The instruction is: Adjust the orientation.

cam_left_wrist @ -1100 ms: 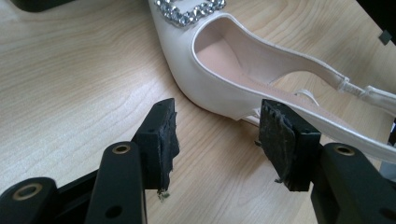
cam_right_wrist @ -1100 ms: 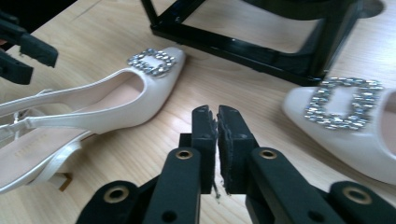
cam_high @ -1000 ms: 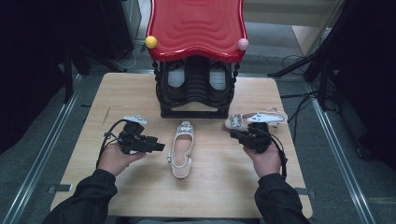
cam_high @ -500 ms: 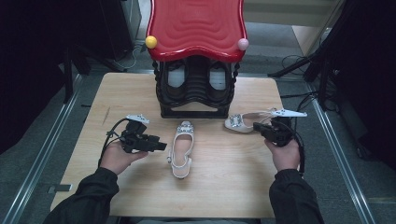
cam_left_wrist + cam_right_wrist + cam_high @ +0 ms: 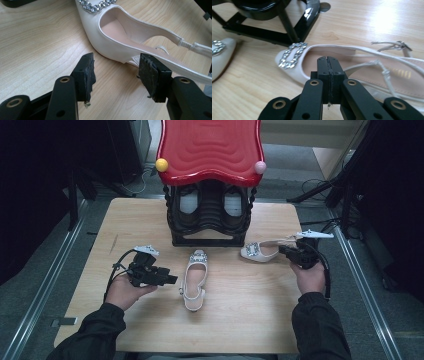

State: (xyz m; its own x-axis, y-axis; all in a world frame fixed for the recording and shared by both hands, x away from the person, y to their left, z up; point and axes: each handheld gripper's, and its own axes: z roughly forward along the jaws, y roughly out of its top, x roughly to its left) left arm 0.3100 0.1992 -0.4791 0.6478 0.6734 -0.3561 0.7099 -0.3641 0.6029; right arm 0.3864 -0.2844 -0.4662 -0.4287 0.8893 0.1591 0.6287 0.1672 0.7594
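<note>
Two white slingback shoes are lying on my pale wood-grain worktop (image 5: 150, 220), each glossy, pointed and carrying a square rhinestone buckle at the toe. Faint gold lettering is showing on the insole of the right-hand shoe (image 5: 367, 67) in the right gripper view, but it is too blurred for me to read. That shoe is resting on its side near the worktop's right edge, just beside the black wavy-fronted rack (image 5: 210, 220), which is sitting at the far middle under a ribbed red top (image 5: 210, 150) with a yellow knob (image 5: 161, 164) and a pink knob (image 5: 260, 167). My right tool (image 5: 328, 67) is sitting with its jaws pressed fully together, nothing between them, right over this shoe's near rim. The other shoe (image 5: 193, 280) is lying in the middle, toe toward the rack. My left tool (image 5: 116, 71) is standing wide apart, its frayed rubber pads bracketing that shoe's side without pressing it. Grey floor and metal rails are surrounding the worktop, with dark equipment beyond.
</note>
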